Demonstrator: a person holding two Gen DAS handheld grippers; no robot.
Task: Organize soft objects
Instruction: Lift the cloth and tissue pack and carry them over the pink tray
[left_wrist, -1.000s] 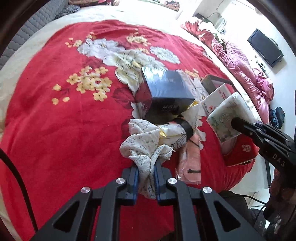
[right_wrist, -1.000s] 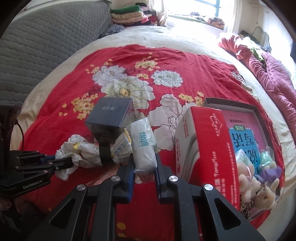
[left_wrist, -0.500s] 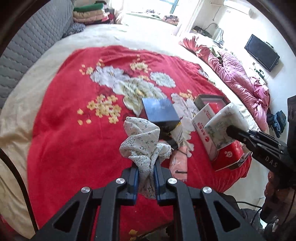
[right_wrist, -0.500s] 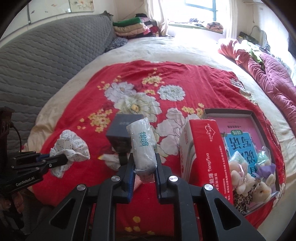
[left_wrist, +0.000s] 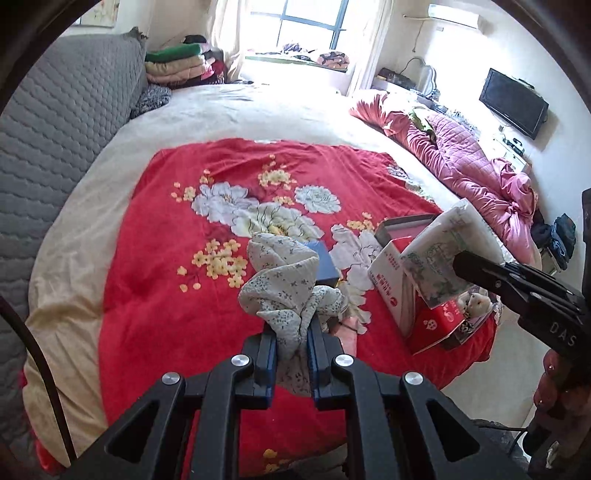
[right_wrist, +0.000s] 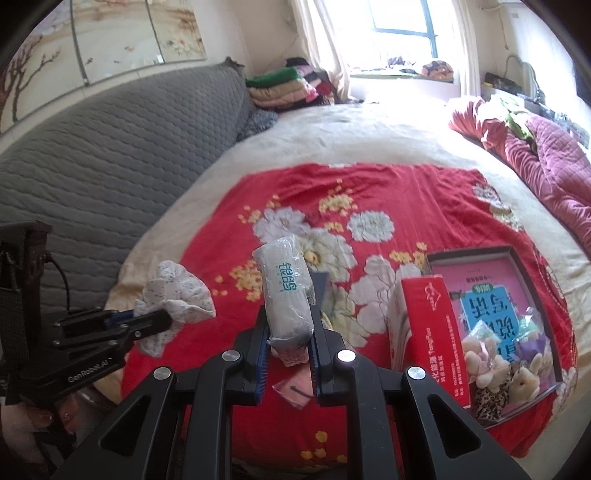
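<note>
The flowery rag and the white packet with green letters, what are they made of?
The flowery rag looks like thin woven cloth, matte, probably cotton: it crumples into soft folds and droops between the left gripper fingers. The white packet looks like soft tissue in thin clear plastic wrap: the wrap shines and wrinkles where the right gripper squeezes it.

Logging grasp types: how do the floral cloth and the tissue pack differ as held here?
The floral cloth is crumpled, with loose folds spilling from the left gripper; the tissue pack is a smooth, plastic-wrapped block, upright in the right gripper. The cloth bears small sprigs, the pack green lettering. Both are pale, soft, pinched and lifted clear of the bed.
</note>
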